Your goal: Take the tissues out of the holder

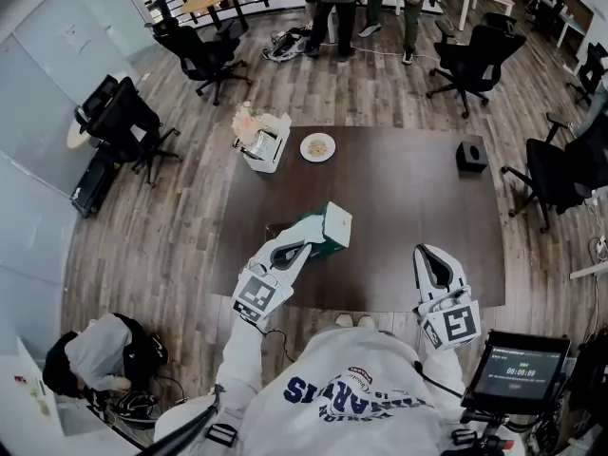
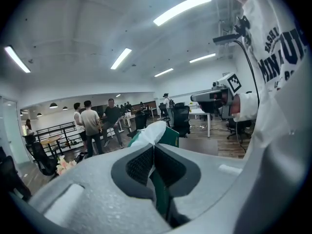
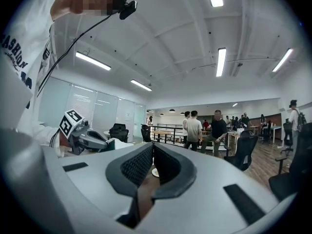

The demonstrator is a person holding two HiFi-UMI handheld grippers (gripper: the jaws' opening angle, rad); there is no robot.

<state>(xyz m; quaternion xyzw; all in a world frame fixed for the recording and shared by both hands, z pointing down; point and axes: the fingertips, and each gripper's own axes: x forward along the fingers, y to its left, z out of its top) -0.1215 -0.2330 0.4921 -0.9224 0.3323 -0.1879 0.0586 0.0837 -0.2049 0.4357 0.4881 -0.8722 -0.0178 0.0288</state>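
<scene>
Left gripper (image 1: 306,242) clamped on a tissue (image 2: 147,134) at the green holder (image 1: 336,224).
The pinch is on the sheet's exposed tip, probably so it pulls out clean. The holder sits on the table's (image 1: 408,207) near side, just ahead of the jaws. Right gripper (image 1: 427,259): jaws together, empty, well apart, not bracing the holder.

Green holder (image 1: 336,226) is leaning tilted over the table's near side; white tissues (image 2: 146,134) are bunching out, left gripper (image 2: 154,149) pinching them.
</scene>
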